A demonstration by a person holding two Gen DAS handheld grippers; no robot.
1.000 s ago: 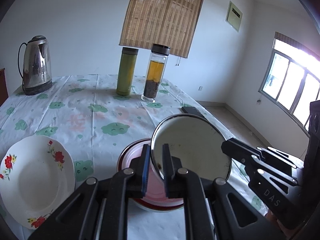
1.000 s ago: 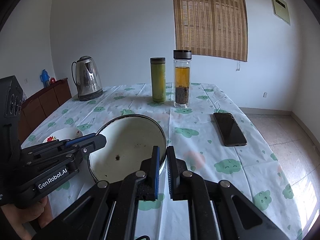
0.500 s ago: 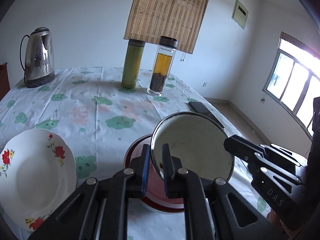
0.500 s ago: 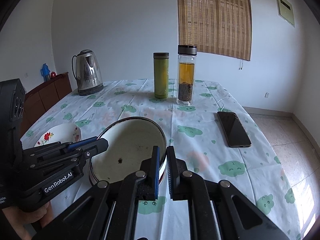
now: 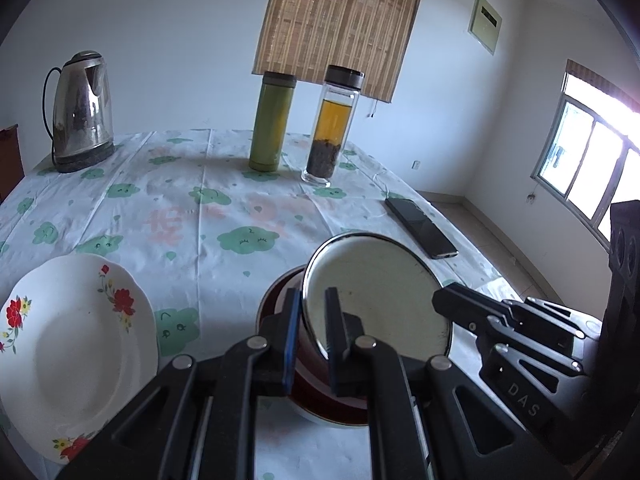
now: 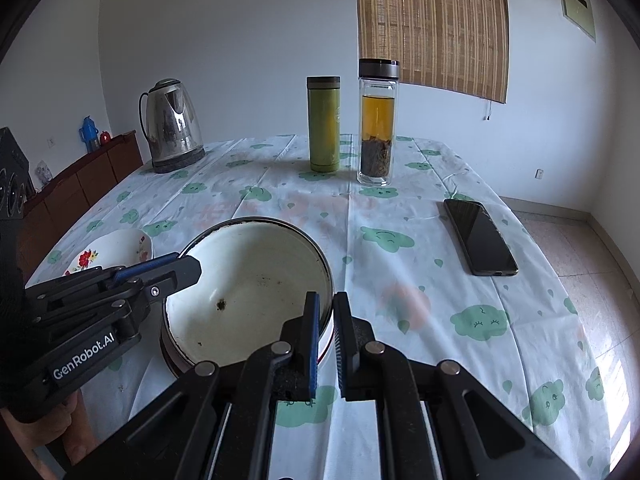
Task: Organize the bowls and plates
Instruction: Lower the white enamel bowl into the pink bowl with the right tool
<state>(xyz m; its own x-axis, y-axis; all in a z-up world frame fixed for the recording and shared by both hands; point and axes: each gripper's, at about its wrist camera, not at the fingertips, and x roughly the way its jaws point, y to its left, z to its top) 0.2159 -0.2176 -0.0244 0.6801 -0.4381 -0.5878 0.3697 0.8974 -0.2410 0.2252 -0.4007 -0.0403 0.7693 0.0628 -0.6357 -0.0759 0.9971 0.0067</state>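
White cloth printed with green clouds and small drops covers the table (image 6: 420, 240), which stands in a plain white-walled room with a bamboo blind (image 6: 432, 20) on the far wall, a window (image 5: 592, 176) at one side and a tiled floor beyond the table's right edge. Along the far edge stand a steel electric kettle (image 6: 172, 126) toward the left corner, and near the middle a green flask (image 6: 323, 124) just beside a glass tea bottle (image 6: 376, 124) with amber liquid and dark leaves. A black phone (image 6: 480, 236) lies flat close to the right edge. At the left edge sits a white plate (image 5: 76, 356) with red flowers on its rim. Near the front edge an enamel bowl (image 6: 248, 296), cream inside with a thin dark rim and a few dark specks and chips on its bottom, is held tilted over a red-and-white bowl (image 5: 320, 400) that rests on the cloth; whether the two touch cannot be told. The left gripper (image 5: 312, 340) is clamped on the enamel bowl's rim at one side, one pad inside and one outside, and the right gripper (image 6: 325, 344) is pinched on the rim at the opposite side in the same way.
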